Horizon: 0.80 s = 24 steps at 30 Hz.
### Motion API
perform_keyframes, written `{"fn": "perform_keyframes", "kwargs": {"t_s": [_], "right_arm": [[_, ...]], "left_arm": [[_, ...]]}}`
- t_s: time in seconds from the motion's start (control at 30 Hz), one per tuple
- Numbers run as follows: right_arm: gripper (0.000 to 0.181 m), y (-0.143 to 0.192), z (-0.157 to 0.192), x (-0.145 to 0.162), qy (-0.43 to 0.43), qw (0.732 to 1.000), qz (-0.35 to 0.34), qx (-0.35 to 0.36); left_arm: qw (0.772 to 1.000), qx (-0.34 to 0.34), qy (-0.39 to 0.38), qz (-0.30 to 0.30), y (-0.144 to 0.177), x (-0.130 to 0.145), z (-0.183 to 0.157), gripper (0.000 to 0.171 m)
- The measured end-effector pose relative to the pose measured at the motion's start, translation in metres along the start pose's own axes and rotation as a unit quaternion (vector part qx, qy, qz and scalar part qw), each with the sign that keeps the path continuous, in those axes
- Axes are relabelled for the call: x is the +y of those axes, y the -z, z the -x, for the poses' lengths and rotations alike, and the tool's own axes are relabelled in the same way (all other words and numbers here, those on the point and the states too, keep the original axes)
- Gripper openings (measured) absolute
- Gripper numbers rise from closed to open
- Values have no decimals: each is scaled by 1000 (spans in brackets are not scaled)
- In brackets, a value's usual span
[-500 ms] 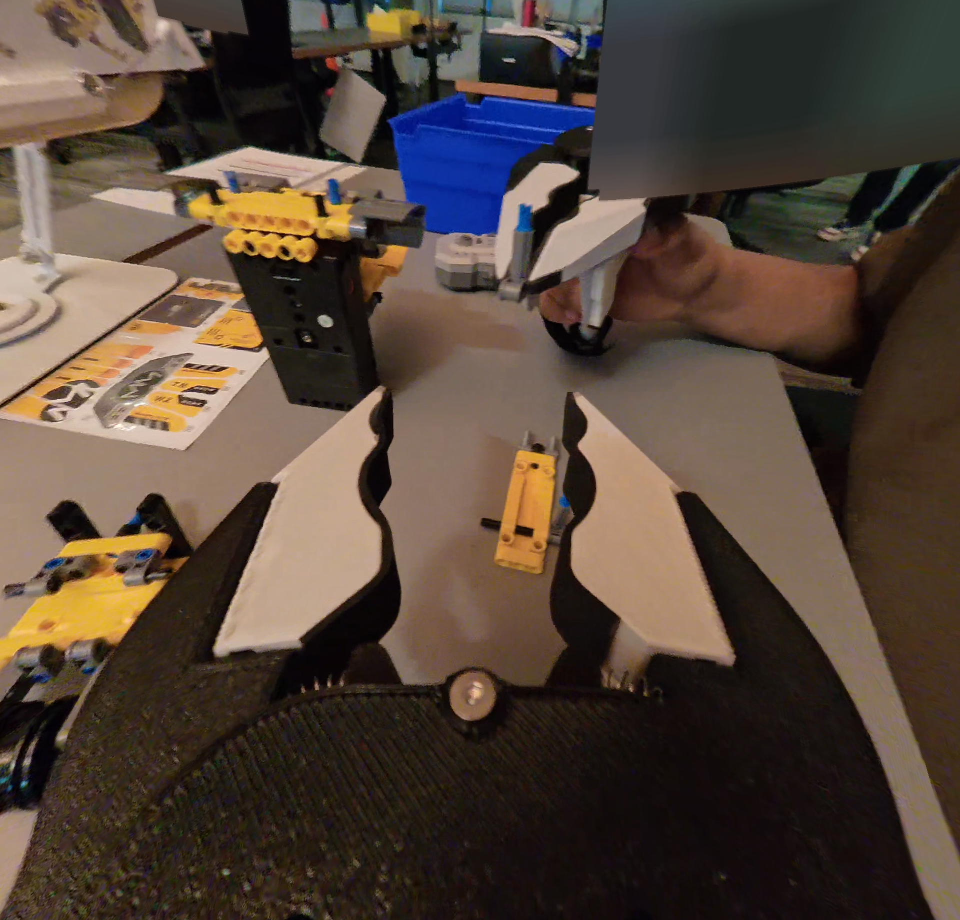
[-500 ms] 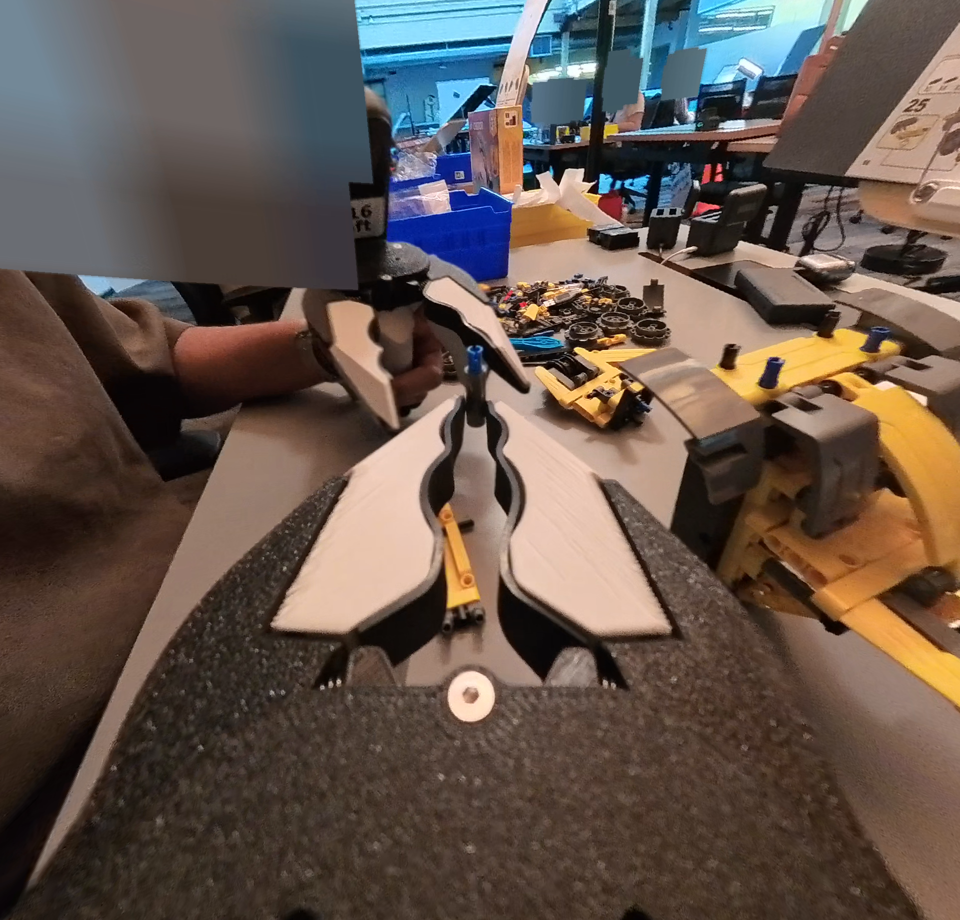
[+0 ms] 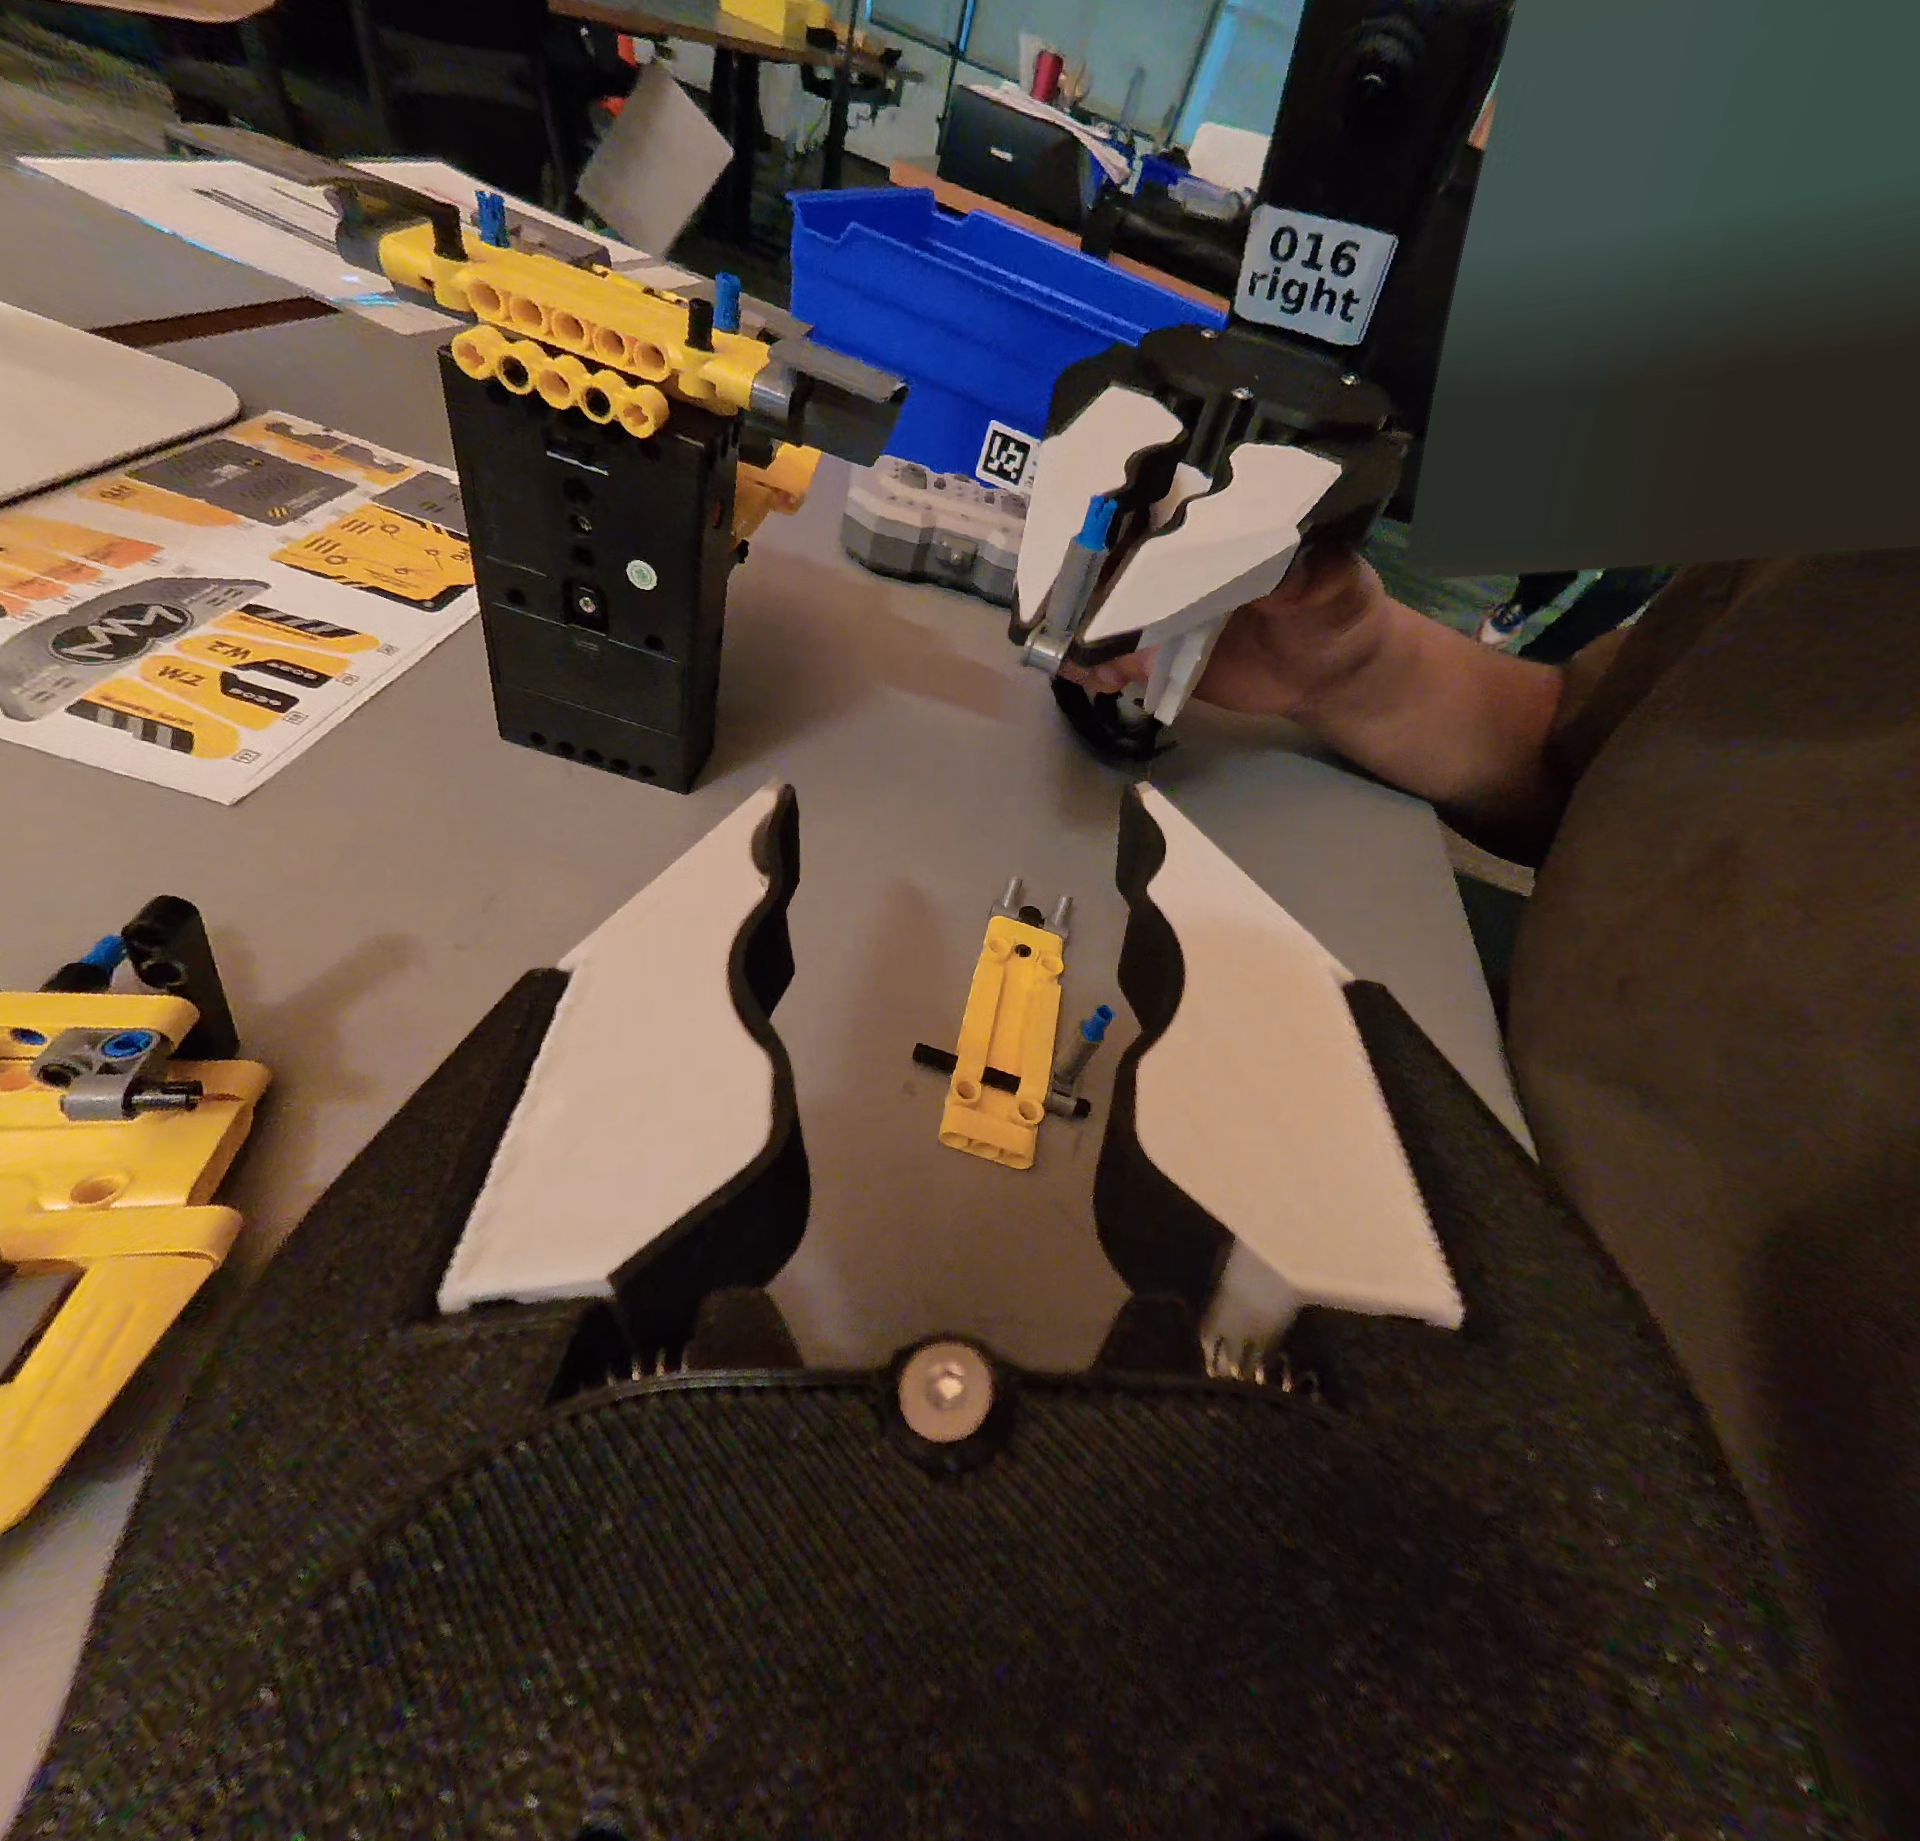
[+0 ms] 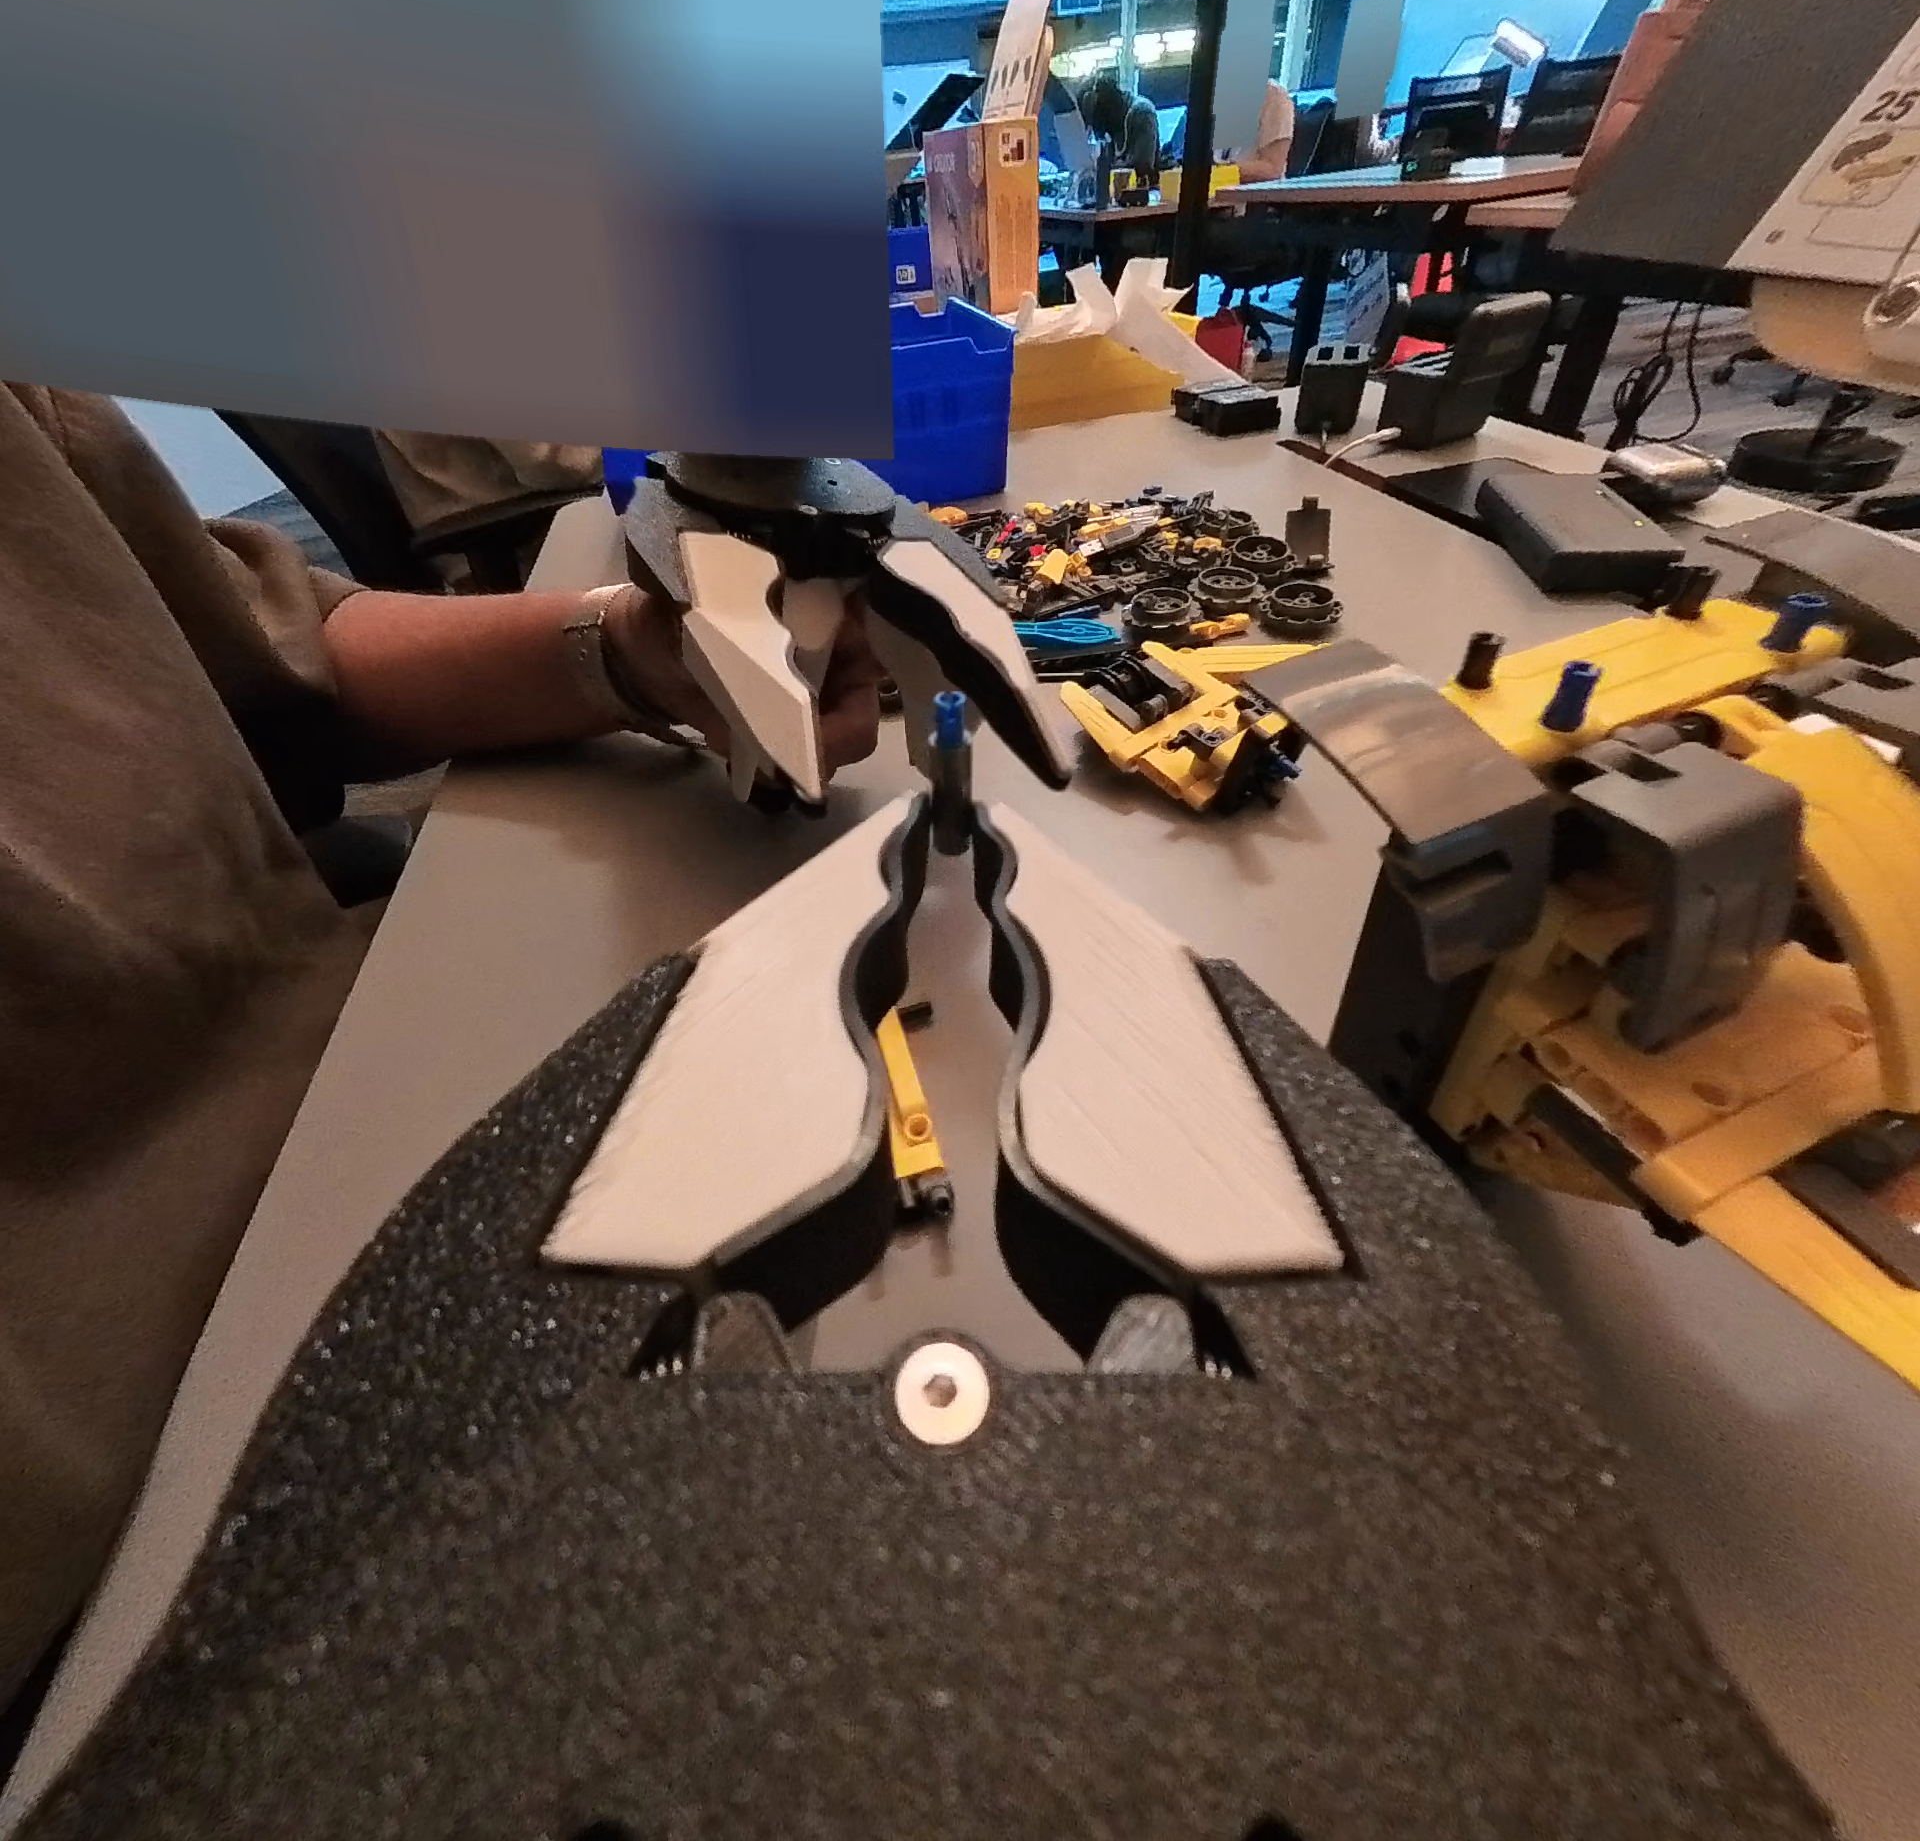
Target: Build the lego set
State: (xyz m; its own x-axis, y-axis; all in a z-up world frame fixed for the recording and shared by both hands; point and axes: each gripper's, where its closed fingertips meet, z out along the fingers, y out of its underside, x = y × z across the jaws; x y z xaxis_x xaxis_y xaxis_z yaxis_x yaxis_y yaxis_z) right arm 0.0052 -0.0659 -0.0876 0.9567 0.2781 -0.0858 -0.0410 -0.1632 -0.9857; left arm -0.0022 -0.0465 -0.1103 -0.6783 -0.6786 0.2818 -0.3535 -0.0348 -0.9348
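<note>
My left gripper (image 3: 961,804) is open, low over the grey table (image 3: 914,711). A small yellow panel piece (image 3: 1003,1043) lies between its fingers, with a black axle through it. A loose grey pin with a blue tip (image 3: 1081,1048) lies beside the panel. My right gripper (image 4: 948,825) is shut on a grey pin with a blue tip (image 4: 948,763), held upright above the yellow piece (image 4: 909,1095). In the left wrist view the right gripper (image 3: 1049,643) hovers behind, with its pin (image 3: 1075,570) tilted. In the right wrist view one white finger (image 4: 758,648) of the left gripper shows, just beyond the pin.
A black box topped with yellow beams (image 3: 592,565) stands to the left, part of a large yellow model (image 4: 1662,960). Around it are a sticker sheet (image 3: 208,586), a yellow sub-assembly (image 3: 94,1168), a blue bin (image 3: 977,337), a grey hub (image 3: 935,534) and a pile of loose parts (image 4: 1143,565). A person's forearm (image 3: 1403,690) rests at the right. My two grippers' fingertips are within a few centimetres of each other.
My right gripper has tilted and dropped slightly with the pin still in it. My left gripper stays open over the yellow piece and has shifted only a little.
</note>
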Motion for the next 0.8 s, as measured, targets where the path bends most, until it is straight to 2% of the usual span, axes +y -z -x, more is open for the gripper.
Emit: {"fn": "perform_keyframes", "kwargs": {"t_s": [0.17,0.27,0.37,0.47,0.57,0.63,0.8], "right_arm": [[7,3,-7,2,-9,1000,3,10],[7,3,-9,6,-18,1000,13,14],[7,1,-9,17,-47,997,54,17],[7,-5,-8,33,-65,992,103,15],[7,-10,-8,49,-73,988,136,15],[7,-13,-7,56,-77,985,157,12],[7,-17,-8,69,-72,977,198,22]], "left_arm": [[1000,-5,-14,13,2,3,1,61],[998,7,-22,60,3,15,-4,75],[992,25,-64,106,1,32,-16,102],[981,14,-106,163,-6,53,-19,108],[969,-20,-137,206,-5,67,-10,105],[955,-52,-168,238,-3,77,1,93],[948,-46,-183,256,-3,84,-1,81]]}}
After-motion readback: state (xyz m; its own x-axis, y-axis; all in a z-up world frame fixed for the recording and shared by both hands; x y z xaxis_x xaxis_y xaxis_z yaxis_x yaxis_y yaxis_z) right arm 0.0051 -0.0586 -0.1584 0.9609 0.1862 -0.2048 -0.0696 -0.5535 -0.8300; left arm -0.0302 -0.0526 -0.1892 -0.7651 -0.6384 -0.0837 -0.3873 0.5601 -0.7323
